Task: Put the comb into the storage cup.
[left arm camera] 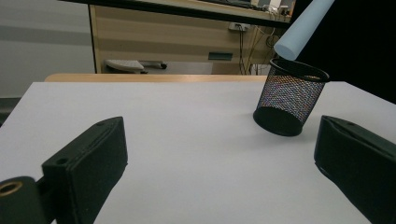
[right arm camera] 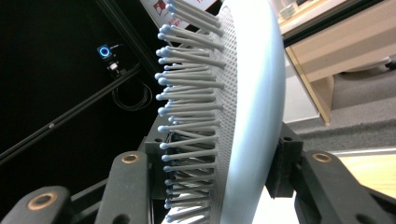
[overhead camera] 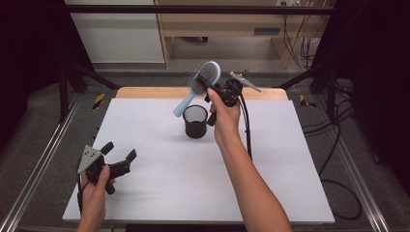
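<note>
The person's right forearm is reaching forward from the bottom edge of the high view, rising across the white table (overhead camera: 159, 193) towards its far side, with the wrist bent so that the right gripper (overhead camera: 209, 88) is pointing up and to the left. Its jaws are clenching the head of a light blue hairbrush (overhead camera: 205, 77), one jaw on the bristle side and the other on the smooth back. The brush is hanging at a slant, its handle sloping down to the left, with the handle's end sitting just above the rim of a black mesh cup (overhead camera: 195, 121) (the cup itself is standing upright on the table, near the middle of the far half).

The left hand (overhead camera: 94, 188) is resting low at the near left corner of the table, holding the left gripper (overhead camera: 118, 153) with its jaws spread wide and nothing between them.

The right gripper view is showing the brush (right arm camera: 247, 107) from very close: rows of ball-tipped bristles (right arm camera: 187, 112) and the curved back pressed between the jaws. The left gripper view is looking across the bare tabletop at the mesh cup (left arm camera: 290, 100), and the rounded end of the handle (left arm camera: 301, 30) is hovering just over the cup's rim there, apart from it.
</note>
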{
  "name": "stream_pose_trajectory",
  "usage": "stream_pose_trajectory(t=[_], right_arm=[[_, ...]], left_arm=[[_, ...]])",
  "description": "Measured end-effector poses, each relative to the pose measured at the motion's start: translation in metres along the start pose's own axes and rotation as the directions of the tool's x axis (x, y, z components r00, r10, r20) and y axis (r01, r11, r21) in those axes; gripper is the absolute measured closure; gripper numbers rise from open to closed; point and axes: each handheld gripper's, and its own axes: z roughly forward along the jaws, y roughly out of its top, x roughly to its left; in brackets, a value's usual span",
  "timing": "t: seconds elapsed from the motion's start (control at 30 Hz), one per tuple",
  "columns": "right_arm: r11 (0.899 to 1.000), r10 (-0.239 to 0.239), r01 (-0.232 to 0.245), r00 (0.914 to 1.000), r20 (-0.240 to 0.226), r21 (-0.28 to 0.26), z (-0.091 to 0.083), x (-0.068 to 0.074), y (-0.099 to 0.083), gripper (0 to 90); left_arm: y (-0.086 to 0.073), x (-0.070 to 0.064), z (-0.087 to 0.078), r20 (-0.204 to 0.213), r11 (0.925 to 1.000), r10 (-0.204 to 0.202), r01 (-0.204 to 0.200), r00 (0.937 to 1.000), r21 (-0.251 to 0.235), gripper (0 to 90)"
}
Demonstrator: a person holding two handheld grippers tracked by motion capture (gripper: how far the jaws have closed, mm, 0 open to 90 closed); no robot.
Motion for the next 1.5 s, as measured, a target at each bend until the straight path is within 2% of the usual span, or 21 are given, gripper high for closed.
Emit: stream_pose_trajectory(t=[0.2,0.57,0.83,1.17,1.5], right_arm=[[0.999,0.001,-0.002,0.9999,-0.015,-0.044,-0.003,-0.001,0.008,53.6],[0.997,-0.016,0.018,0.9995,0.026,-0.069,-0.01,-0.009,0.016,53.4],[0.996,-0.057,0.06,0.9971,0.05,-0.06,-0.011,-0.01,0.016,53.4],[0.993,-0.119,0.121,0.9895,0.082,-0.018,-0.011,-0.011,0.012,53.2],[0.991,-0.131,0.131,0.9867,0.096,0.01,-0.009,-0.017,0.005,53.0]], left_arm=[[0.0,-0.001,0.0,0.002,1.0,0.006,-0.006,1.0,0.001,2.6],[0.0,-0.002,0.001,0.004,0.9998,0.021,-0.021,0.9998,0.005,2.5],[0.0,-0.003,0.001,0.008,0.9995,0.029,-0.029,0.9995,0.006,2.5],[0.0,-0.004,0.001,0.013,0.9991,0.042,-0.043,0.999,0.008,2.5],[0.0,-0.006,0.002,0.022,0.998,0.063,-0.063,0.9978,0.009,2.6]])
